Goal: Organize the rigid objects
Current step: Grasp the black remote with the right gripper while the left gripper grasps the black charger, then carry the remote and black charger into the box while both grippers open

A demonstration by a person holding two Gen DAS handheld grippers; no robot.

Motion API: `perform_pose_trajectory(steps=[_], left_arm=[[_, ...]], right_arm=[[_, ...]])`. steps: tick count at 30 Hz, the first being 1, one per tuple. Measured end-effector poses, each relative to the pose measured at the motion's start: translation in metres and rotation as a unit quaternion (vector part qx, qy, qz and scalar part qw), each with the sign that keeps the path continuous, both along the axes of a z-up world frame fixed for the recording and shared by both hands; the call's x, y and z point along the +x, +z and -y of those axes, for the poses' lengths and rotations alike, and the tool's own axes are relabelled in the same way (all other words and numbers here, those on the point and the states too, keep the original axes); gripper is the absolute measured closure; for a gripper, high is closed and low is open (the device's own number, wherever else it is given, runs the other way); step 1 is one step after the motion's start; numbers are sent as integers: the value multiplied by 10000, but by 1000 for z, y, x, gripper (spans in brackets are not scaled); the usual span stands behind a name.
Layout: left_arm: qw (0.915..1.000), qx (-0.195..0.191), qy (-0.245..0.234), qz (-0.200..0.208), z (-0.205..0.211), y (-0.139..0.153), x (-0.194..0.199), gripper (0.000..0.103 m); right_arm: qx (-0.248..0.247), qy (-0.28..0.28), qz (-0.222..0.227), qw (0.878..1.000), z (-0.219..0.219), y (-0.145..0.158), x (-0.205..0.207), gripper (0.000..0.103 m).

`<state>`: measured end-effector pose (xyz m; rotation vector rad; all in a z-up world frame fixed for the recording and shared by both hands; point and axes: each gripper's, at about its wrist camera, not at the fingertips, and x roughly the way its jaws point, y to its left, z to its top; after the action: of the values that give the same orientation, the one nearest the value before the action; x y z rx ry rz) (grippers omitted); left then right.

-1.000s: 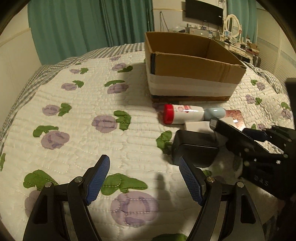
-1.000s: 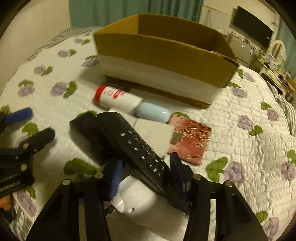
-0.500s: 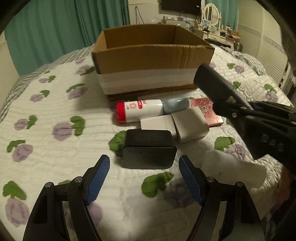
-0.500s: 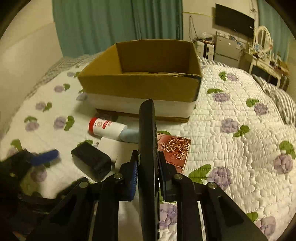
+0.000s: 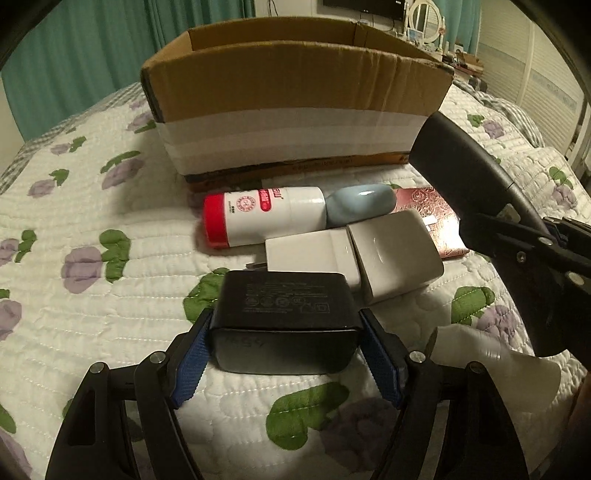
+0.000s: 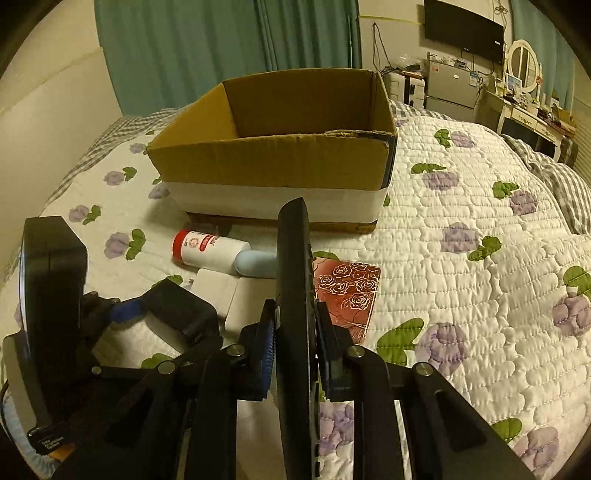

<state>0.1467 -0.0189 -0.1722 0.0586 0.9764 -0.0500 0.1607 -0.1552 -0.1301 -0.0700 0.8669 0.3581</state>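
My left gripper point(image 5: 284, 354) is open with its blue pads on either side of a black power adapter point(image 5: 284, 317) that lies on the quilt; whether the pads touch it I cannot tell. My right gripper point(image 6: 295, 343) is shut on a black remote control point(image 6: 293, 280), held on edge above the bed and pointing at the open cardboard box point(image 6: 273, 155). The remote also shows at the right of the left wrist view point(image 5: 465, 166). A white bottle with a red cap point(image 5: 262, 216), a pale blue oval object point(image 5: 358, 203), two white blocks point(image 5: 391, 254) and a red rose-patterned card point(image 6: 347, 291) lie before the box.
The bed has a white quilt with purple flowers point(image 6: 480, 258). A white paper sheet point(image 5: 491, 362) lies by my left gripper's right finger. Teal curtains point(image 6: 184, 48) hang behind; a dresser and TV point(image 6: 465, 22) stand at the far right.
My left gripper moved forward until its open fingers straddle the black adapter. My right gripper lifted the remote, turned it on edge, and holds it facing the box.
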Motion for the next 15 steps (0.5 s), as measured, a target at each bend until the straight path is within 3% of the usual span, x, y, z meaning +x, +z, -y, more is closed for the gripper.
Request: perform_pose_trajectory(steps=[3,9,15], left_arm=[[9997,33,-90,217,3,10,-7,33],[9996,-27,-72,269,-1,20,-15,34],[9979,-144,-112,627,-2,49,-30,35]], right_arm=[[-21,11,36,10000,-1,2,-2,84],[-125,30,243,9996,-8,18,-12,84],[-187,35,485,9986,-9,45,-25,84]])
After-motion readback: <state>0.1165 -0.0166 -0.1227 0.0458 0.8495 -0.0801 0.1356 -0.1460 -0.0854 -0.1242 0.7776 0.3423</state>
